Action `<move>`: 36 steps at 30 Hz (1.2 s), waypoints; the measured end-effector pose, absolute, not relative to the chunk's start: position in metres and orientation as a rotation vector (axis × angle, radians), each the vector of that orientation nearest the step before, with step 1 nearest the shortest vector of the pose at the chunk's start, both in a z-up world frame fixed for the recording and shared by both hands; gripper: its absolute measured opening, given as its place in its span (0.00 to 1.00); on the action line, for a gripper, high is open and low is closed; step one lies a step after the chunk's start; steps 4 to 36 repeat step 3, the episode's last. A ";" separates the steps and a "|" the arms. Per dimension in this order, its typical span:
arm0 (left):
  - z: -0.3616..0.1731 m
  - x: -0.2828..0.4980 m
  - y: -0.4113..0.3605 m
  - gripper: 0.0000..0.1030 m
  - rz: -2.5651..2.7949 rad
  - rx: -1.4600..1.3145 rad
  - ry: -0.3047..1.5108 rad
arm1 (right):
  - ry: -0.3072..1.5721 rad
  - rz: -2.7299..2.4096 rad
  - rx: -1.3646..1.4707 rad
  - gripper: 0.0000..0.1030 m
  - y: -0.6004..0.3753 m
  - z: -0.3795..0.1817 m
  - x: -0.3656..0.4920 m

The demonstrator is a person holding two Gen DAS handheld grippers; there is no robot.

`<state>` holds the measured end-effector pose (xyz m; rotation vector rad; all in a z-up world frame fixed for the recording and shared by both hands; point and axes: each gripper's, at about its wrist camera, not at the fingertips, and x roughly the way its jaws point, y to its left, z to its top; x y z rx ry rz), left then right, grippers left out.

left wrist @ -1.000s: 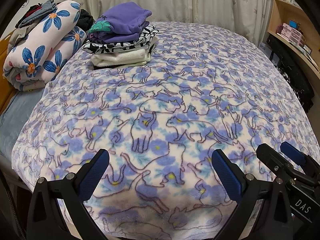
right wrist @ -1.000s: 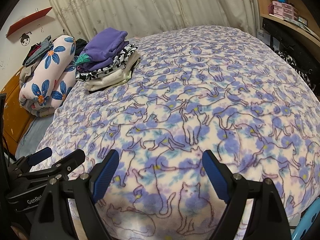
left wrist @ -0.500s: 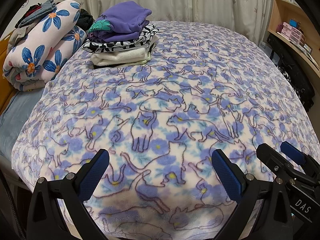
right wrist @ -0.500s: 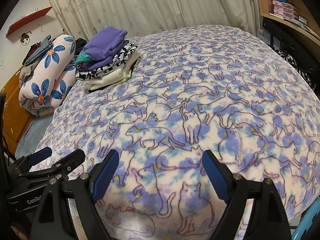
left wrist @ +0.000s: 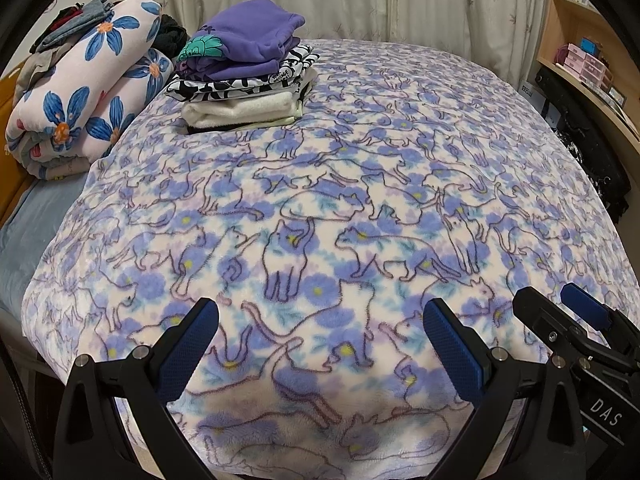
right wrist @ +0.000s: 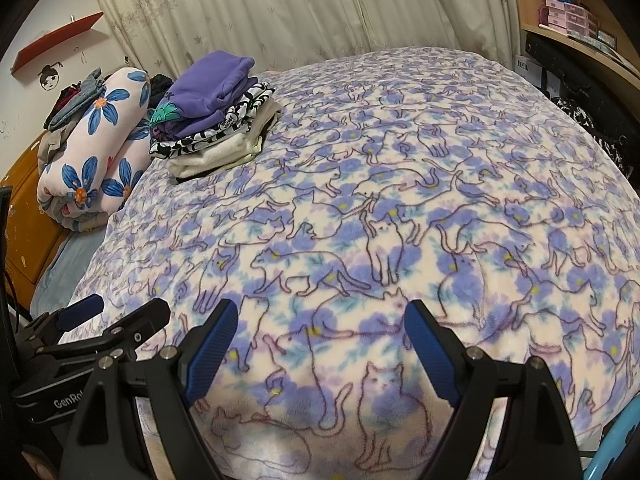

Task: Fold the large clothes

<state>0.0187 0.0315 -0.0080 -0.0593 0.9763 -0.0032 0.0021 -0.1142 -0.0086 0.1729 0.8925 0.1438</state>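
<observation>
Hovering side by side over the near edge of the cat-print blanket (left wrist: 320, 208), left hand-held gripper (left wrist: 320, 344) and right hand-held gripper (right wrist: 320, 344), jaws spread wide, gripping nothing; folded stack (left wrist: 244, 76) lying beyond, nearer the left.

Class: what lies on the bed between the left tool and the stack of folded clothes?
Only bare cat-print blanket between the left tool and the stack, as the left wrist view shows.

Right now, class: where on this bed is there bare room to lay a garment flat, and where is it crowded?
Free: the cat-print blanket from the near edge to the curtain, right of the folded clothes stack. Crowded: the far left corner, with that stack beside the rolled flowered quilt.
</observation>
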 end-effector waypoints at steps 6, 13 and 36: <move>-0.007 0.019 0.031 0.98 -0.003 -0.059 0.976 | 0.893 0.144 0.175 0.83 -0.115 -0.008 0.002; -0.007 0.019 0.031 0.98 -0.003 -0.059 0.976 | 0.893 0.144 0.175 0.83 -0.115 -0.008 0.002; -0.007 0.019 0.031 0.98 -0.003 -0.059 0.976 | 0.893 0.144 0.175 0.83 -0.115 -0.008 0.002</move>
